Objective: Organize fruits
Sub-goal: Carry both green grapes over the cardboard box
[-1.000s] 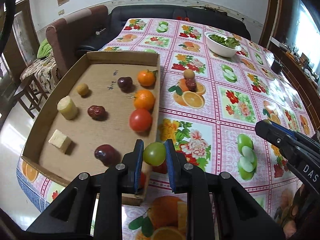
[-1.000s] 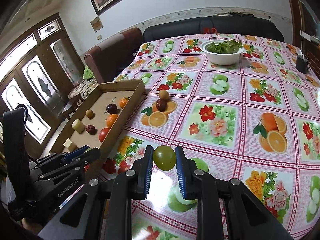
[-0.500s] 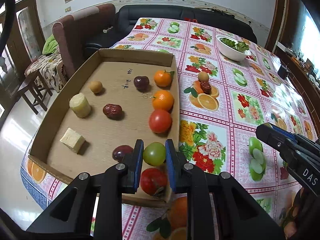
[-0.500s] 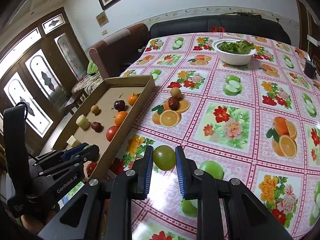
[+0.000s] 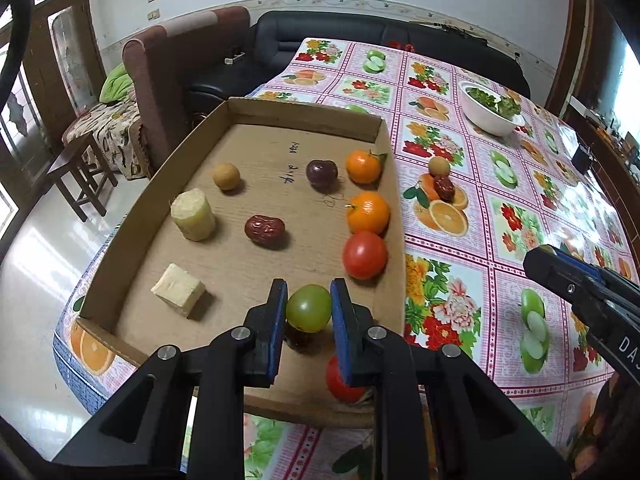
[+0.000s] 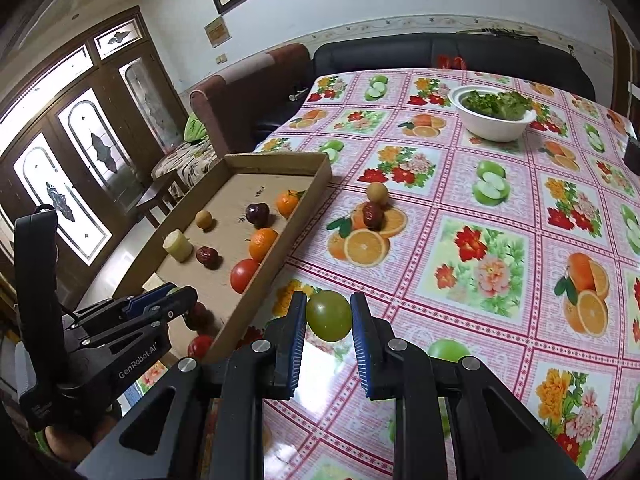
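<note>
My left gripper [image 5: 309,307] is shut on a green grape [image 5: 309,307] above the near right part of the cardboard tray [image 5: 308,114]. The tray holds two oranges [image 5: 367,212], a red tomato [image 5: 364,255], a dark plum [image 5: 321,174], a red date [image 5: 265,231], a small tan fruit [image 5: 226,176] and two pale sugarcane pieces [image 5: 192,213]. A second tomato [image 5: 340,380] and a dark fruit lie partly hidden under my fingers. My right gripper [image 6: 329,316] is shut on another green grape [image 6: 329,316] above the tablecloth, right of the tray [image 6: 280,158].
A tan fruit [image 6: 377,193] and a red date [image 6: 373,215] lie on the flowered tablecloth [image 6: 480,216] beyond the tray. A white bowl of greens [image 6: 495,114] stands at the far side. An armchair [image 5: 176,72], a sofa and a wooden stool [image 5: 80,176] stand past the table's left edge.
Both grippers have shifted left with their grapes. The left one now hangs over the tray's inside instead of its right wall.
</note>
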